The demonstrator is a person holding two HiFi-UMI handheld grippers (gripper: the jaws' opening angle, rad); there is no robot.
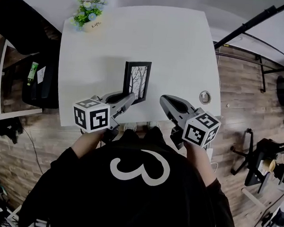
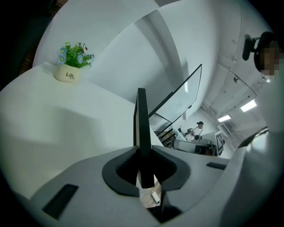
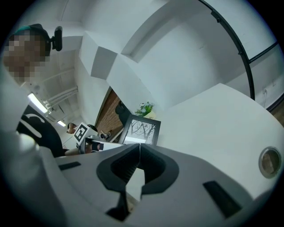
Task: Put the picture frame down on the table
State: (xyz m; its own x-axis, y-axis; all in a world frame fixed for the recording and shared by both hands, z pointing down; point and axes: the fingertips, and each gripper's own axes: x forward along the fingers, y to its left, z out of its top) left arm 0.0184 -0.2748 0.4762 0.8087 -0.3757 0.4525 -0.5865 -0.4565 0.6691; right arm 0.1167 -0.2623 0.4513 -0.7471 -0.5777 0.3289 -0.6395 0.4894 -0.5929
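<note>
The left hand-held gripper (image 1: 131, 97) (image 2: 143, 153) is closed on the picture frame (image 1: 137, 81) (image 2: 141, 119); its 2 jaws stand only narrowly apart, with the frame's thin black edge pinched between the pads. In the left gripper view the frame rises edge-on straight out of the jaws, upright; its lower end shows in the gap behind the pads, with wooden floor visible below it.

In the head view the frame stands just ahead of the left hand-held gripper's tips, over the near part of the white surface (image 1: 176, 49) (image 2: 53, 115) (image 3: 213, 124); I cannot tell whether its base touches the surface. Its picture of bare trees faces the right hand-held gripper (image 1: 163, 100) (image 3: 140, 148), whose view shows the frame (image 3: 141, 131) just beyond its tips and a little to their left.

The right hand-held gripper has its jaws brought together with nothing between them; it sits beside the frame, apart from it, on the opposite side from the left one. A round metal grommet (image 1: 205, 97) (image 3: 269, 160) lies set into the surface to the right of this hand-held gripper, near it.

A small white pot of flowers (image 1: 88, 14) (image 2: 71, 64) (image 3: 145, 108) stands at the far corner of the surface, well ahead of the left hand-held gripper and to its left; from the right hand-held gripper it shows just above the frame's top edge.

The person holding both wears a black top with a white 3 on it.
</note>
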